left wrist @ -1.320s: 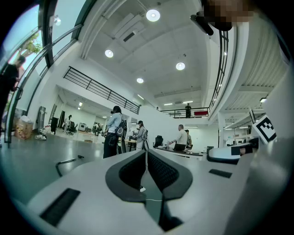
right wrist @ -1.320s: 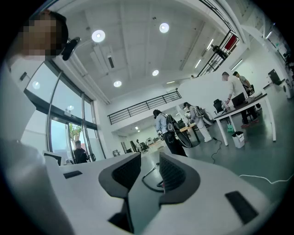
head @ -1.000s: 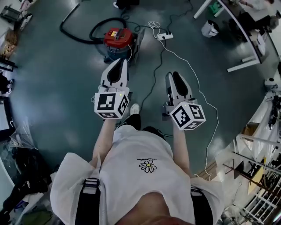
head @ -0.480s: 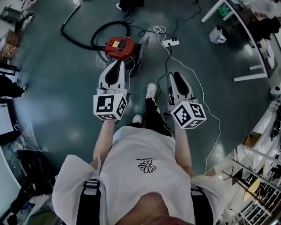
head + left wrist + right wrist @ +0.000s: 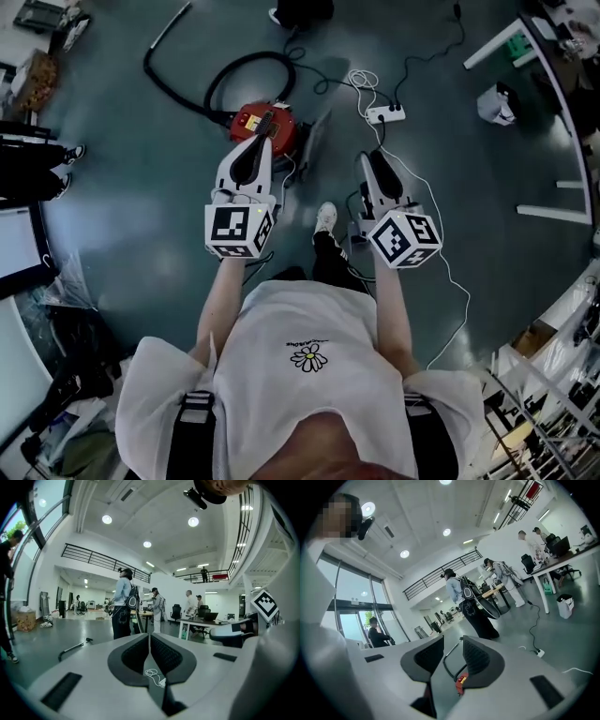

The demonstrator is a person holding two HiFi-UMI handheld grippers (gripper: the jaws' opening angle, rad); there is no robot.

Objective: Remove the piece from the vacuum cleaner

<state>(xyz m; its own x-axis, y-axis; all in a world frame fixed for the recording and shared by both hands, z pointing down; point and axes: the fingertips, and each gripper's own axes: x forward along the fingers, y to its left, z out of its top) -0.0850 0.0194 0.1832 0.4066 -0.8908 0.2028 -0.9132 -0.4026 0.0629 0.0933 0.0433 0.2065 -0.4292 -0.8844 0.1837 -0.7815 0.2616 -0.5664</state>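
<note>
Left claw [image 5: 149, 637] is pressed together with nothing in it; right claw [image 5: 453, 640] is spread a little and empty too; I've got both held out level above the floor [image 5: 131, 197]. The red vacuum cleaner [image 5: 246, 122] sits on the floor just past the left claw's tip, its black hose [image 5: 214, 84] looping behind it; a sliver of red shows through the right claw's gap; neither claw is on it.
</note>
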